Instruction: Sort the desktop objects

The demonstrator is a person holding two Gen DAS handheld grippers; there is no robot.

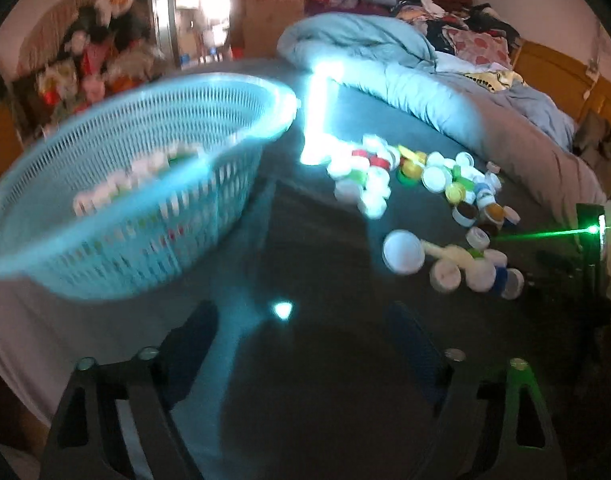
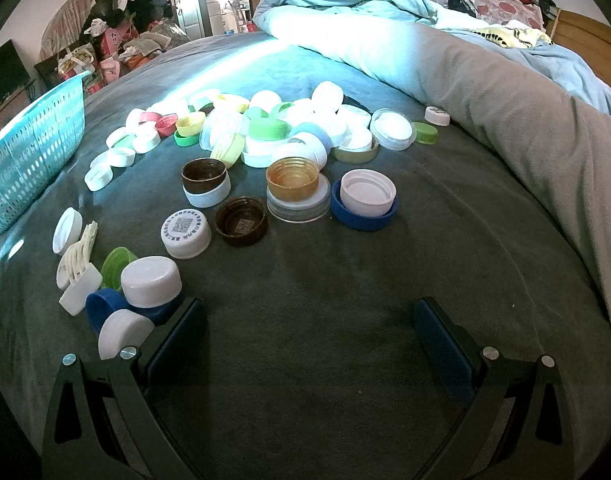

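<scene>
The left hand-held gripper [image 1: 305,344] is open and empty above the dark green blanket [image 1: 325,380], and its view is blurred, so the caps inside the light blue basket [image 1: 117,200] at the left are only pale smears. The right hand-held gripper [image 2: 309,332] is also open with nothing between its fingers, low over the blanket, and a white cap [image 2: 123,336] beside its left finger is partly hidden. The pile of bottle caps [image 2: 261,148] lies ahead, and the basket is cut off at the left edge.
</scene>
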